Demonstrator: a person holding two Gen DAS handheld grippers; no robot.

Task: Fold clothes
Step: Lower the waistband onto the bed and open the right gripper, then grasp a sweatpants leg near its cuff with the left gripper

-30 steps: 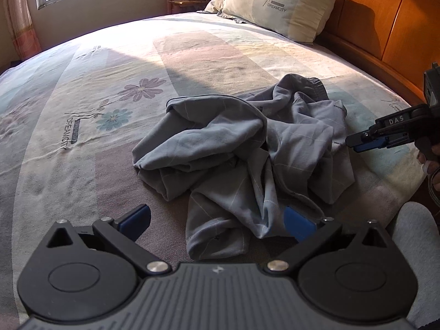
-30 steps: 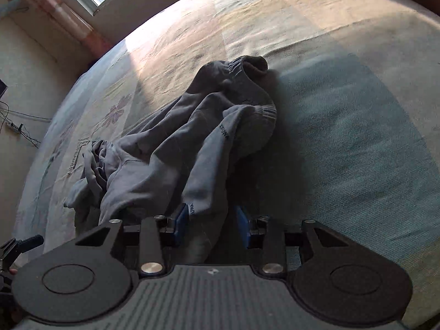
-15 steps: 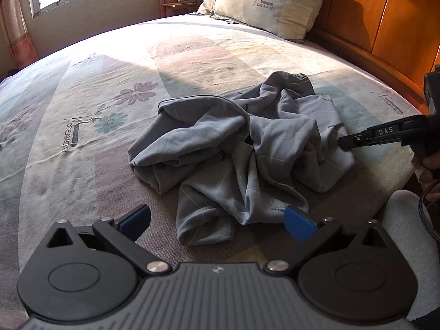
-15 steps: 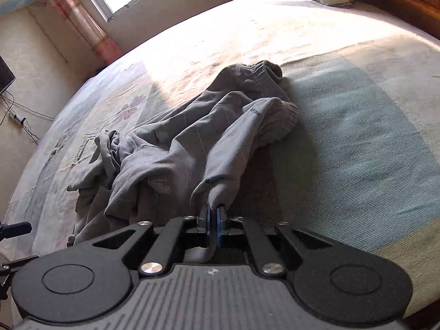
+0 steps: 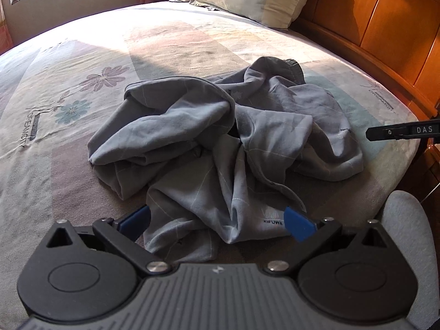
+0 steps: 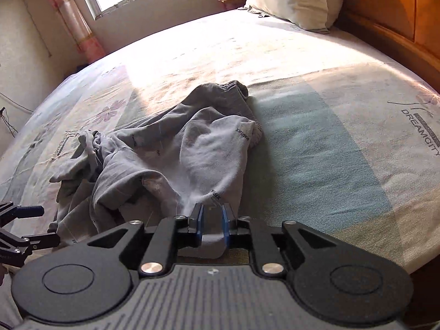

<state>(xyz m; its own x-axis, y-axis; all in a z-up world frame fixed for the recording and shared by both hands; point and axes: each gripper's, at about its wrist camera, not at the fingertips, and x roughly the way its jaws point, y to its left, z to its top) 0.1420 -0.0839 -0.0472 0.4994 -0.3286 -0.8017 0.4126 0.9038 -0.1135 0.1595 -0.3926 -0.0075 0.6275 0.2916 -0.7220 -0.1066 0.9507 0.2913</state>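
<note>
My right gripper [image 6: 211, 218] was clamped on a hem of the grey garment [image 5: 220, 148]; my left gripper [image 5: 217, 220] stood wide open at its near edge. The garment lay crumpled on the bed [image 5: 165, 41], showing no clear long axis. Judgement: lift slowly, locating a second corner.

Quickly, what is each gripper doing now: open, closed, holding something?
Left gripper: open, holding nothing, tongs on either side of the grey garment's near edge.
Right gripper: closed on a fold of the grey garment.
</note>
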